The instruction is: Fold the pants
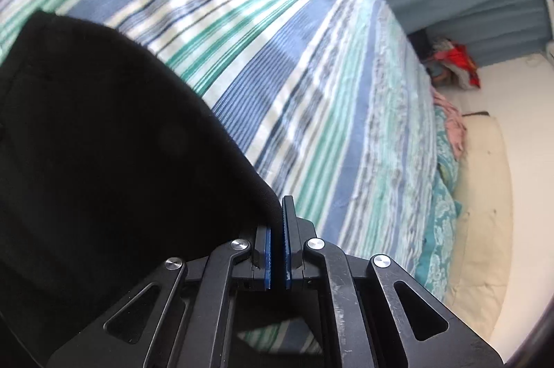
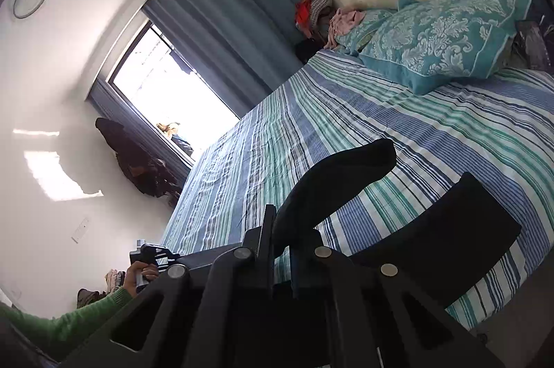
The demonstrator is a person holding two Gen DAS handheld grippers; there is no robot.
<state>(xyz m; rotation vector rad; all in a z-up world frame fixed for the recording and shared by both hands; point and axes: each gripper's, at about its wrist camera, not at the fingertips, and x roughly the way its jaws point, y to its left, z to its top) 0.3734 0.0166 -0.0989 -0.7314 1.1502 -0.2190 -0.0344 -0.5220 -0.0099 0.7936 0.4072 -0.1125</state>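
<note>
The black pants (image 1: 104,142) hang from my left gripper (image 1: 278,215), which is shut on an edge of the cloth above the striped bed (image 1: 294,73). In the right wrist view my right gripper (image 2: 282,229) is shut on another part of the black pants (image 2: 339,174), and the cloth bulges up out of the jaws. A further stretch of the pants (image 2: 450,222) hangs to the right over the striped sheet (image 2: 381,111).
A teal patterned pillow (image 2: 439,38) lies at the head of the bed. Clothes (image 2: 311,7) are piled in the corner by the blue curtain (image 2: 235,14). A bright window (image 2: 166,87) is at the far side. A cream wall (image 1: 484,194) runs along the bed.
</note>
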